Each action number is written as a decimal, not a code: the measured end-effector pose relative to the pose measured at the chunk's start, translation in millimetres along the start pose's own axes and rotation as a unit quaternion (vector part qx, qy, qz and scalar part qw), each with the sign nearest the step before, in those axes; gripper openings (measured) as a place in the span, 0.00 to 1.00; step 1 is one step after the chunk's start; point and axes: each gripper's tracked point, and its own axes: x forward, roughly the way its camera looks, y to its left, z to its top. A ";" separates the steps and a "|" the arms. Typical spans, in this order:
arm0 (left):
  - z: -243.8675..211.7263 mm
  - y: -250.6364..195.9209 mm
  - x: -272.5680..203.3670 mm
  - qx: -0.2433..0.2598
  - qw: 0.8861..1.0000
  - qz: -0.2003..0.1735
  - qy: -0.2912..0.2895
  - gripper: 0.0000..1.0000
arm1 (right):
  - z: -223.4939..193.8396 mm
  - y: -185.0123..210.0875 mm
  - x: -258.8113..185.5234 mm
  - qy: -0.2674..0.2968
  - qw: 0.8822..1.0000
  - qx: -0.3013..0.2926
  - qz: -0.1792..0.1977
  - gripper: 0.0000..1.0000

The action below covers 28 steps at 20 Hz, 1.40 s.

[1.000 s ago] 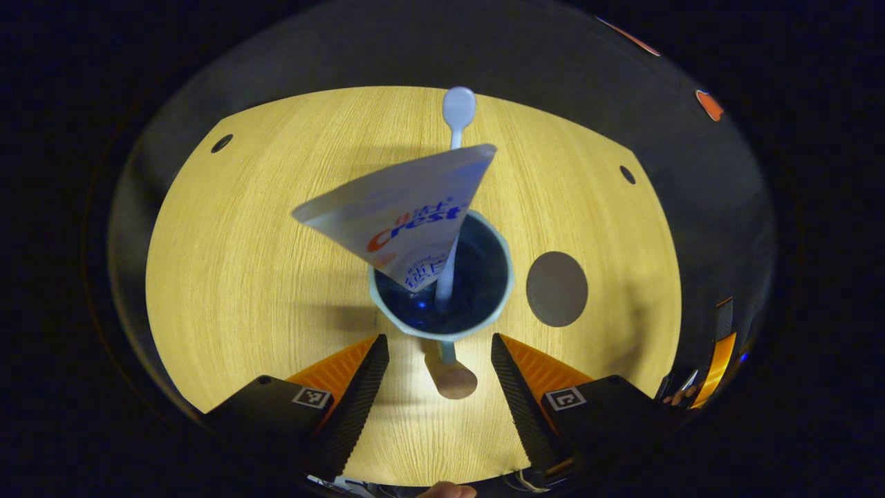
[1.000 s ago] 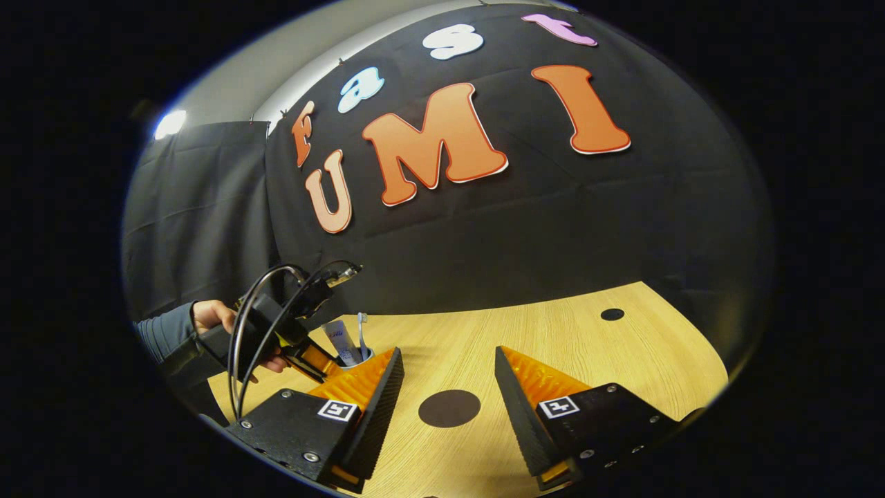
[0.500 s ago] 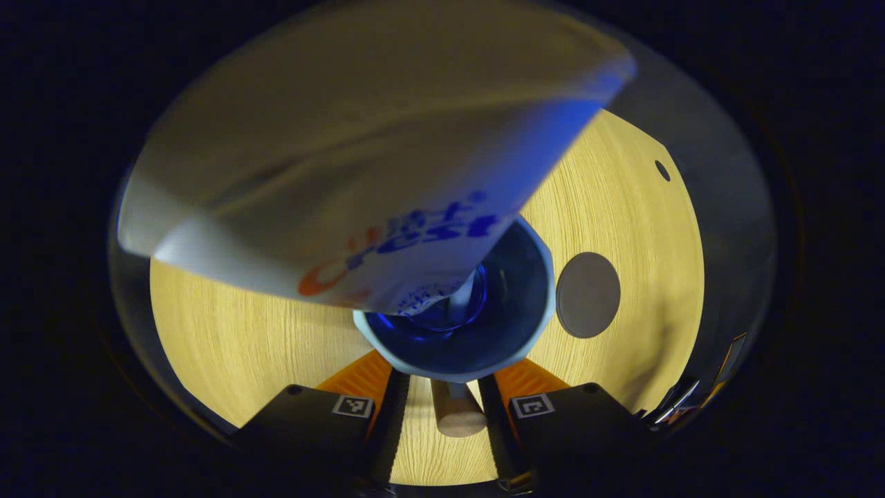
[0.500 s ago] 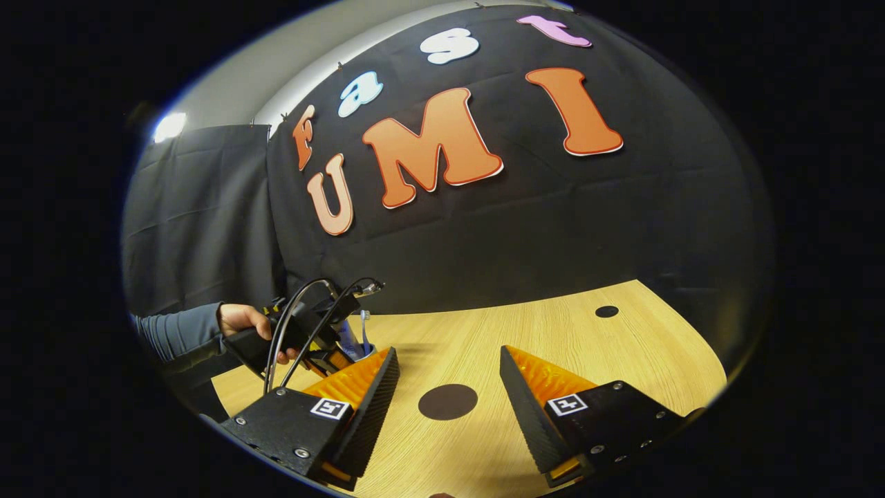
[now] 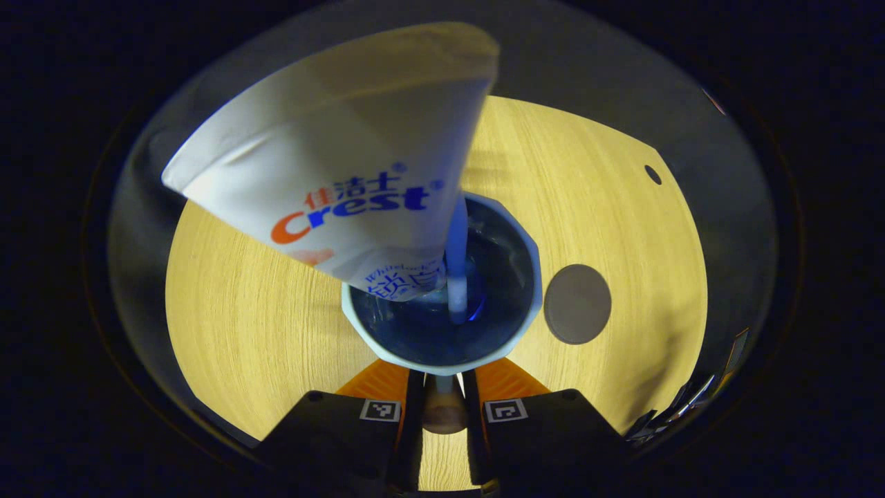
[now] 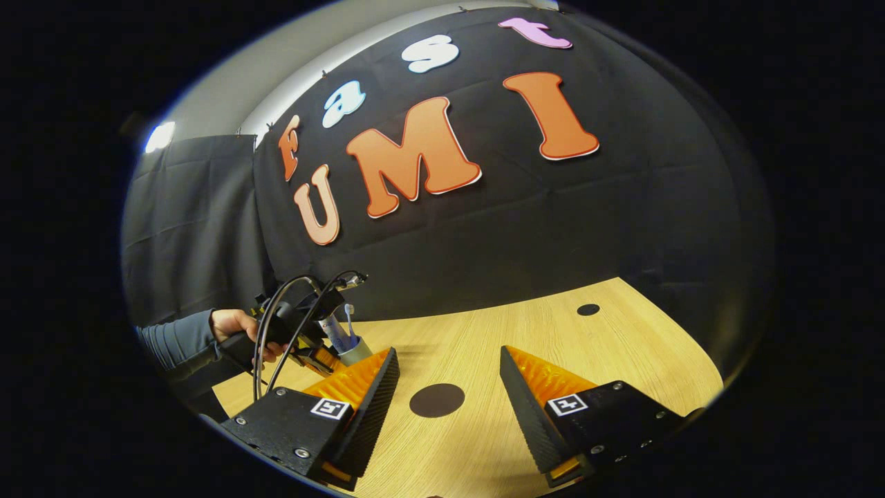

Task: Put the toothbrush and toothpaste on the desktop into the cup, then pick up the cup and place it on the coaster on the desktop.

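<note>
Gripping the cup (image 5: 442,346) by its handle, the left tongs (image 5: 442,422) stand just beside the coaster (image 5: 577,304); right tongs (image 6: 446,408) gape.

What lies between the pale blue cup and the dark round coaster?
Only bare wooden desktop lies between the cup and the coaster, in the left gripper view.

A pale blue cup with a faceted rim and dark blue inside (image 5: 387,346) is seen from above on a light wood-grain desktop (image 5: 249,332). A white toothpaste tube with blue and orange lettering (image 5: 346,180) is leaned inside it, crimped end up towards the camera. A pale toothbrush (image 5: 456,256) is stood in the cup just beside the tube. The cup's wooden-tipped handle (image 5: 442,408) is clamped between the narrowed fingers of the left gripper (image 5: 442,415). A round dark grey coaster (image 5: 577,304) is laid near the cup, apart from it.
</note>
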 end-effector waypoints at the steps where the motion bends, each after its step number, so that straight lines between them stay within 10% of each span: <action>1: 12.9 -7.9 -0.6 0.006 1.000 -0.005 -0.003 0.31 | 1.0 -1.1 -2.8 -0.002 1.000 -0.001 -0.001 0.89; 2: -45.1 13.8 -19.1 0.013 1.000 -0.010 -0.006 0.30 | 0.3 -3.5 -6.5 -0.003 1.000 -0.002 -0.004 0.89; 4: -1.3 -51.0 -19.5 0.026 1.000 -0.015 -0.009 0.31 | 1.2 -6.0 -10.4 -0.002 1.000 -0.004 -0.007 0.89; 28: 92.0 -136.0 96.7 0.100 0.994 -0.033 0.034 0.35 | -17.8 -50.8 -37.7 -0.002 0.998 0.027 -0.050 0.92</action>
